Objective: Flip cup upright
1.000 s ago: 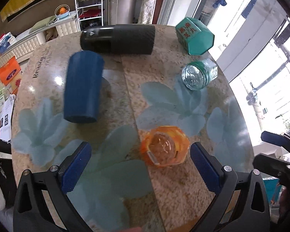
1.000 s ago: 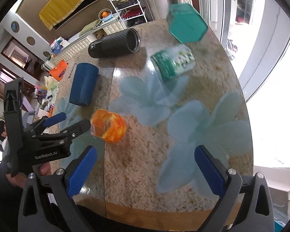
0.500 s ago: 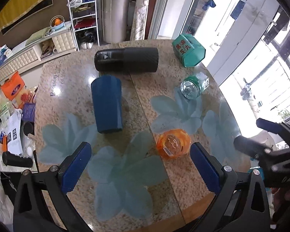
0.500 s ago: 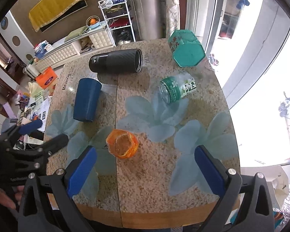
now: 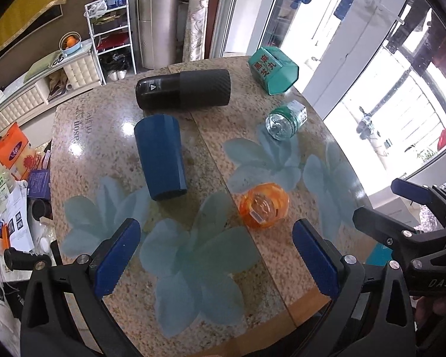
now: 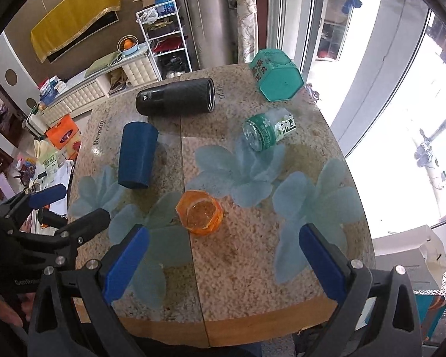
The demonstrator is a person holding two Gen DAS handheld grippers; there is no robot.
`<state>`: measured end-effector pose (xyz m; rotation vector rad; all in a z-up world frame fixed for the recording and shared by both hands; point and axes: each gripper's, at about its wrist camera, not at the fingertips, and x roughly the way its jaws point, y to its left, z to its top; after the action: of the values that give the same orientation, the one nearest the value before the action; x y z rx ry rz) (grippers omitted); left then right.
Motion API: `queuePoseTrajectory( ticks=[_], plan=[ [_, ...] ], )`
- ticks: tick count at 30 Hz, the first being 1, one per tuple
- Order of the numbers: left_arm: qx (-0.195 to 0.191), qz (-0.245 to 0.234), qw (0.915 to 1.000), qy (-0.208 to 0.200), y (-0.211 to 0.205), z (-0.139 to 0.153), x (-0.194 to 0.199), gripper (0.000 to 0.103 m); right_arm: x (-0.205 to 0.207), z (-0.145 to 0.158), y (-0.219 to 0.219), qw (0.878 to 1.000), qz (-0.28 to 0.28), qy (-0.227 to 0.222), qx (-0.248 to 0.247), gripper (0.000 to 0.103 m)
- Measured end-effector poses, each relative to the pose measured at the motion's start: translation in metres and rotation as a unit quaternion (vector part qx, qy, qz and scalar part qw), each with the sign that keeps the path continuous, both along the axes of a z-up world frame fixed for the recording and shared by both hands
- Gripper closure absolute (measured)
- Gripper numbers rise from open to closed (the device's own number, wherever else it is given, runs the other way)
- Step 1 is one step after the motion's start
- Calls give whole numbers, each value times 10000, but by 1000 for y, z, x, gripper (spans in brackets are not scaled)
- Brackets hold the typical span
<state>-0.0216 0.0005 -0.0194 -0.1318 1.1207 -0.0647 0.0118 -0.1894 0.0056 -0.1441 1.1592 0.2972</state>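
Nearest: L gripper [image 5: 214,255], black frame w/ blue-padded fingers [image 5: 116,255] spread wide, nothing between them, hovering over near edge of the tabletop [image 5: 211,321], a speckled granite-look oval w/ pale blue flower pattern. R gripper [image 6: 223,260], same build, fingers [image 6: 319,260] likewise spread wide & empty, above the same near edge; it also shows at far right of the L wrist view, off the tabletop's side.

Next back, near centre: orange faceted translucent plastic cup [image 6: 199,212] [image 5: 264,206], short, just beyond the fingers of both grippers, untouched. R view looks into its open mouth; L view shows a sticker on the end facing that camera. Whether upright or tipped: cannot tell for sure.

Mid-left: dark blue ribbed plastic tumbler [image 5: 160,156] [image 6: 136,154], lying on its side, narrow end toward the grippers.

Mid-right: small clear glass bottle w/ green label [image 5: 285,120] [image 6: 267,131], on its side, well apart from the orange cup.

Far: black carbon-weave-look insulated tumbler [image 5: 183,89] [image 6: 175,96], on its side, crosswise, just beyond the blue one.

Far right edge: teal hexagonal box w/ red characters [image 5: 273,70] [image 6: 276,76].
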Motion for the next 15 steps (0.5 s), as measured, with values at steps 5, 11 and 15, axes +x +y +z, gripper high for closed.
queuePoseTrajectory(
  ticks=[5,11,15],
  plan=[
    [7,21,10000,19,3,-1,-1,0,0,-4,4,10000,36,-35,27,1],
    [60,28,9999,78,4,-1,0,0,-1,-6,4,9999,42,-91,14,1],
    [58,27,10000,55,3,0,2,0,0,-4,3,9998,58,-198,-5,1]
  ],
)
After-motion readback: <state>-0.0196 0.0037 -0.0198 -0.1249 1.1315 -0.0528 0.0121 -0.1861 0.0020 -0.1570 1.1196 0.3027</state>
